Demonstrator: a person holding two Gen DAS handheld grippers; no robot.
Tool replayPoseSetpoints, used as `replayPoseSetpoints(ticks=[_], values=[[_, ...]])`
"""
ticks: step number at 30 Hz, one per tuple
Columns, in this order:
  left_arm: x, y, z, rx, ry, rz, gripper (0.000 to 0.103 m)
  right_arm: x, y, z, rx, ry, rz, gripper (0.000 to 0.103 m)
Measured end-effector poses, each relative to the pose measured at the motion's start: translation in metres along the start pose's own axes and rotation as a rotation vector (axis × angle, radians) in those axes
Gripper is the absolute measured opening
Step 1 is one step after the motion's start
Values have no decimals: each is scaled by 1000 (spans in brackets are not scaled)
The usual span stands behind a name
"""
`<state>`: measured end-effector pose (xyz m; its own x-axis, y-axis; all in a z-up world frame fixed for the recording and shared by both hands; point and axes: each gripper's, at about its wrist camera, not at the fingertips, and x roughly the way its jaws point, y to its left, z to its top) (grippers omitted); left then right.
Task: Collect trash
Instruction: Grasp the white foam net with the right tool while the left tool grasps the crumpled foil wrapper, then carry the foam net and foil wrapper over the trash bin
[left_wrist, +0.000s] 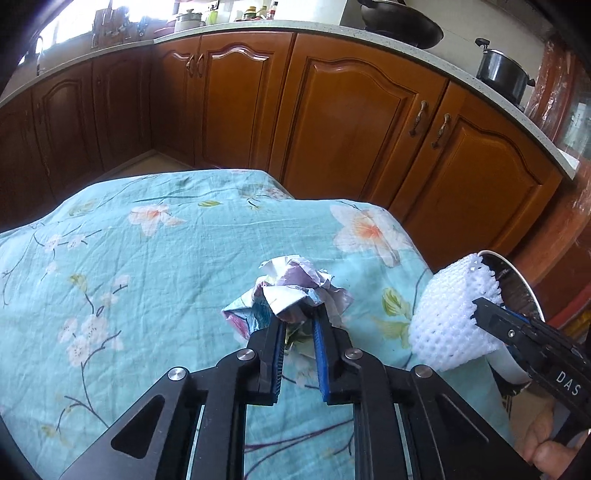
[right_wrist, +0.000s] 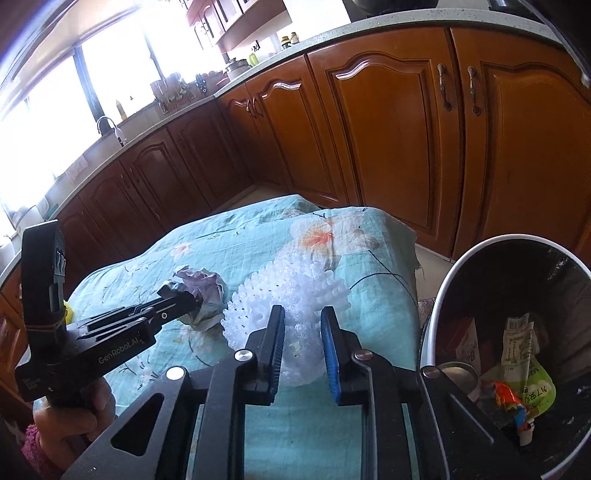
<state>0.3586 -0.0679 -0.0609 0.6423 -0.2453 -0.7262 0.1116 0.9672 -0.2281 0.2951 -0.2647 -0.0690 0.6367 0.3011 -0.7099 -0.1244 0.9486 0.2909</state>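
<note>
Left gripper is clamped on a crumpled paper wad, held just over the floral cloth on the tabletop. Right gripper is pinching a white foam fruit net right next to it. Trash bin sits at the right edge, wrappers already inside.

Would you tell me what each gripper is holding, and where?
Left gripper pinches the crumpled paper wad at its near edge; right gripper grips the white foam net near its middle.
</note>
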Motion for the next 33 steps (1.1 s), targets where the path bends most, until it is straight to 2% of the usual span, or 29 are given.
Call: replayPoseSetpoints(ticks=[7,16,26,33], values=[[-45,-15,-24,6,-22,-36,12,-46,-1,-14,25,-44,42,20],[-94,-45,-50,63,-43,-79,11,-90,-11,-34,61,-85,45,20],[-123,-82,-67,129,-48,-117,11,-126,-33,-55,109,-118,14,20],[-125,-108,-73,171,-38,-137,11,-151,-55,-65,145,-144,-19,20]])
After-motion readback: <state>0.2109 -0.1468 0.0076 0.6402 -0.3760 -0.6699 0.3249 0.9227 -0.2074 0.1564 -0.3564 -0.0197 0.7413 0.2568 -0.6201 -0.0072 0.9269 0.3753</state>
